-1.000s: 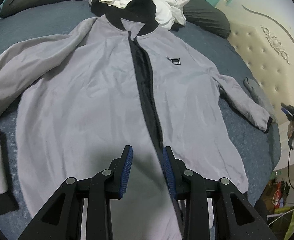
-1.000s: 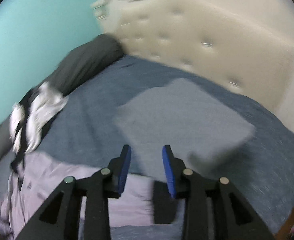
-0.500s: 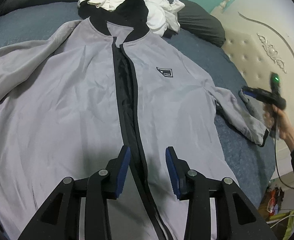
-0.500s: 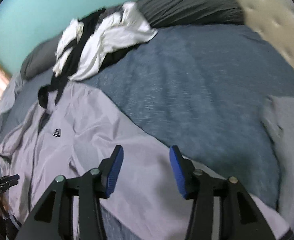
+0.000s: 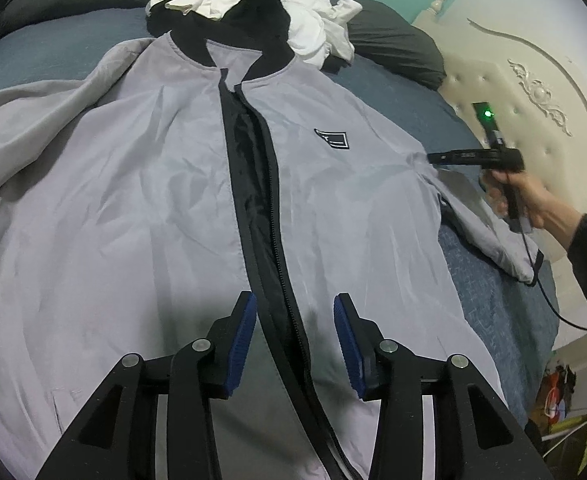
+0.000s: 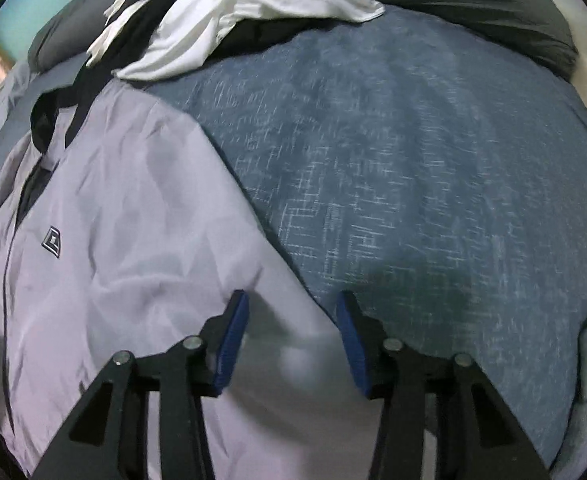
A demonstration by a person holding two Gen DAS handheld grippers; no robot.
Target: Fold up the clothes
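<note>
Right gripper [image 6: 291, 332] closing, nothing yet pinched, over the near sleeve of the grey jacket [image 5: 133, 200] spread front-up on the blue bed [image 6: 413, 160]; left gripper [image 5: 295, 340] opening above the zipper; apparently sleeve-fold stage, next needing a pinch on sleeve cloth.

Both wrist views down onto jacket [image 5: 141, 200]
</note>
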